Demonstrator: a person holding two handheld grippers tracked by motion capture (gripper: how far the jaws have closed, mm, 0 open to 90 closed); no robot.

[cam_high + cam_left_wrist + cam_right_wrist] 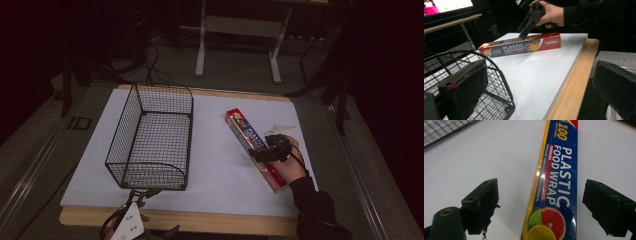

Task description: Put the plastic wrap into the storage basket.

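A long red and blue box of plastic food wrap (252,147) lies slantwise on the right part of the white sheet (220,170). My right gripper (257,154) hovers over the box's middle, held by a hand in a dark sleeve. Its jaws stand open on either side of the box (559,170), not touching it. An empty black wire basket (152,140) stands on the left of the sheet. My left gripper (141,194) rests open at the table's front edge, just before the basket's near end (496,82). From there the box (521,46) and the right gripper (529,21) show farther off.
The sheet covers a wooden tabletop whose bare edge (200,220) runs along the front. A small pale shape (280,127) lies beyond the right hand. On the floor behind stand a white frame (235,45) and loose cables (150,65). A lit screen (449,5) glows far off.
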